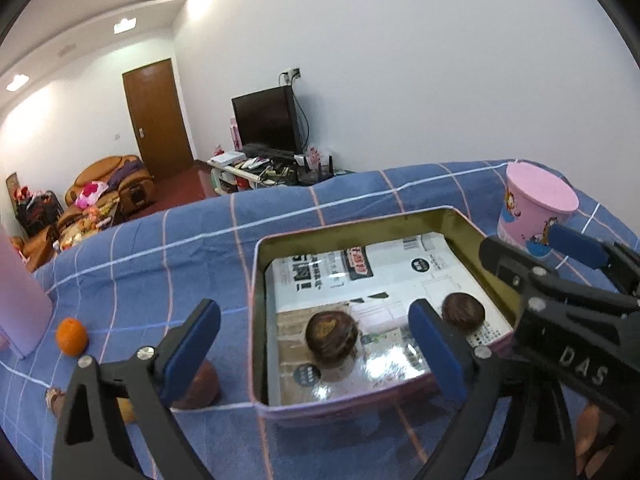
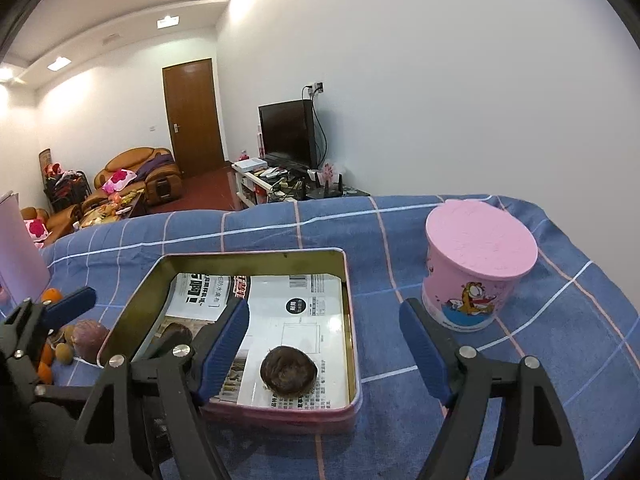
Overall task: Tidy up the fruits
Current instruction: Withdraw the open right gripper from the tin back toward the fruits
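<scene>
Left gripper stands wide open, nothing between the pads, hovering above the near wall of the tin tray. Right gripper also open and empty, over the tray's near right corner.

Two dark round fruits lie on the printed paper lining the tray, apart from each other. More fruit is still outside on the blue checked cloth, left of the tray: an orange, a brownish fruit.

Risk: both grippers crowd the tray; a low finger could clip the rim and shift it. Round fruit may roll on the cloth
</scene>
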`<state>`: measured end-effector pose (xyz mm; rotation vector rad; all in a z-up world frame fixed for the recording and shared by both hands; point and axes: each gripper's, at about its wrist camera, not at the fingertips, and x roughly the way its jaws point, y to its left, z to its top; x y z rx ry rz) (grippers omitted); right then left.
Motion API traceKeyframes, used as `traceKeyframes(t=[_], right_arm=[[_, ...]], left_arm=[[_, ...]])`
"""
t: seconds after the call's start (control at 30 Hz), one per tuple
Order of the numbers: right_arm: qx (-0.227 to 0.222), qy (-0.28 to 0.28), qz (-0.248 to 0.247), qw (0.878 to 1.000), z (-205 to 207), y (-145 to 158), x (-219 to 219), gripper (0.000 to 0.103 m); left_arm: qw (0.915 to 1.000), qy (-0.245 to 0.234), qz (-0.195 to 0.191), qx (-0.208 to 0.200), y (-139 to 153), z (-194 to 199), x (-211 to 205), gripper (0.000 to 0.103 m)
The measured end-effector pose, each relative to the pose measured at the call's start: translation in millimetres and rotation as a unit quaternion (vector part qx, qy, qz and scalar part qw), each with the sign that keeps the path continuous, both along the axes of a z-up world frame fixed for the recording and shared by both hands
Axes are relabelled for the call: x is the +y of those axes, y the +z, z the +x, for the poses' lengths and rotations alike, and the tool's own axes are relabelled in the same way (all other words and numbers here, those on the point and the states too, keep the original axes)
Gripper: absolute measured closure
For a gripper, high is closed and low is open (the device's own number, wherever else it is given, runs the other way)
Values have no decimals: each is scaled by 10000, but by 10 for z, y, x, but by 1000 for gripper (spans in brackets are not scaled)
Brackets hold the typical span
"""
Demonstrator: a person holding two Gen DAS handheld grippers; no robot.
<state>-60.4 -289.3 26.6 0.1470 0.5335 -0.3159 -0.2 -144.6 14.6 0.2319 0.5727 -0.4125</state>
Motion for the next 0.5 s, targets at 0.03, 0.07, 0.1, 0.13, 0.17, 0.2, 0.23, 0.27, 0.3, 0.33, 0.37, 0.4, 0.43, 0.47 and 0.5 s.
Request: traceKeyframes(t=[0.03, 0.07, 0.1, 0.13, 0.17, 0.2, 0.23, 0.27, 0.3, 0.33, 0.37, 0.4, 0.43, 0.47, 0.5], right_arm=[[-21, 10, 49, 10000, -5, -8, -8, 24], [-35, 16, 84, 10000, -13, -12, -14, 24], [-55, 32, 129, 9999, -14, -18, -13, 24], [-73, 46, 166, 9998, -16, -24, -9, 24], [-103, 50, 202, 9997, -21, -30, 1, 24], [-131, 58, 230, 9996, -31, -35, 5, 24], [-153, 80, 261, 9995, -35, -45, 14, 24], [-163, 96, 285, 9994, -36, -57, 27, 24], [-170, 89, 292, 9994, -38, -68, 39, 24], [-169, 91, 293, 9994, -37, -75, 51, 24], [-154, 100, 285, 9994, -32, -87, 72, 24], [-135, 101, 276, 9995, -29, -89, 83, 24], [-125, 88, 276, 9995, -31, -90, 95, 24], [-166, 56, 281, 9995, -47, -85, 105, 24], [-223, 30, 285, 9993, -61, -78, 110, 24]], left_arm=[[10000, 45, -1, 43, -10, 6, 35, 6], [9999, 73, 8, 71, -25, 4, 60, 6], [9999, 102, 45, 82, -38, -3, 104, 6], [9999, 130, 81, 63, -45, -20, 142, 6], [9997, 181, 135, 10, -49, -38, 191, 6], [9996, 235, 174, -35, -49, -54, 246, 6], [9995, 258, 180, -48, -49, -61, 280, 6], [9995, 279, 155, -45, -45, -68, 342, 6], [9994, 307, 122, -27, -41, -73, 406, 6], [9994, 335, 105, -14, -39, -82, 451, 6], [9993, 364, 102, -5, -40, -87, 499, 6], [9991, 404, 125, 7, -45, -91, 557, 6], [9990, 422, 143, 11, -54, -97, 593, 6], [9989, 449, 159, 8, -62, -101, 650, 6], [9986, 490, 182, 4, -71, -102, 709, 6]])
